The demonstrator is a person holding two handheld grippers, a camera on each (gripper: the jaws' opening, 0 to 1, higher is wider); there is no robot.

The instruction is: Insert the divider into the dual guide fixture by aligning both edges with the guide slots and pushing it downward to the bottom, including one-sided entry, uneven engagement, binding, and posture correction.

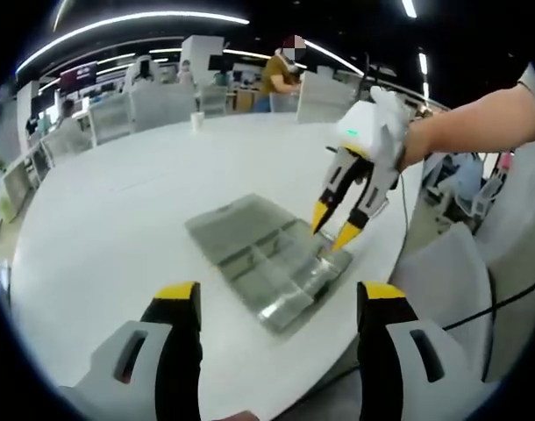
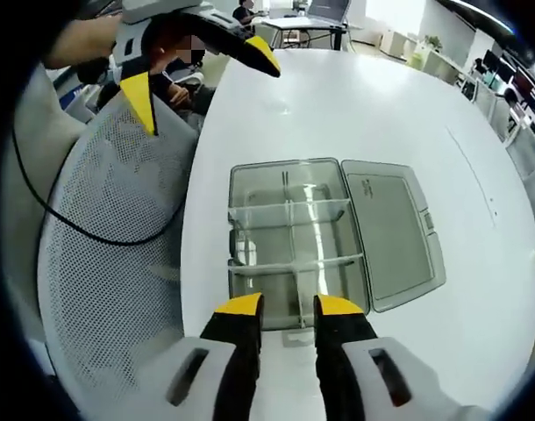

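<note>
White worktop (image 2: 355,96) carries a clear plastic box (image 2: 296,237), its lid (image 2: 390,232) swung flat alongside. The right hand-held gripper (image 2: 288,304) hangs over the box's near end, jaws slightly parted and empty, above a clear divider (image 2: 294,263) seated inside. The left hand-held gripper (image 1: 276,298) hovers nearby, wide open, empty.

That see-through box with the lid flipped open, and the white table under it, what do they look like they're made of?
The box looks like clear, glossy plastic: you can see the table through its walls and thin dividers, and light glints along the edges. Its open lid looks the same, slightly greyer. The table seems a smooth white laminate or painted board with a soft sheen; which of the two I can't tell.
</note>
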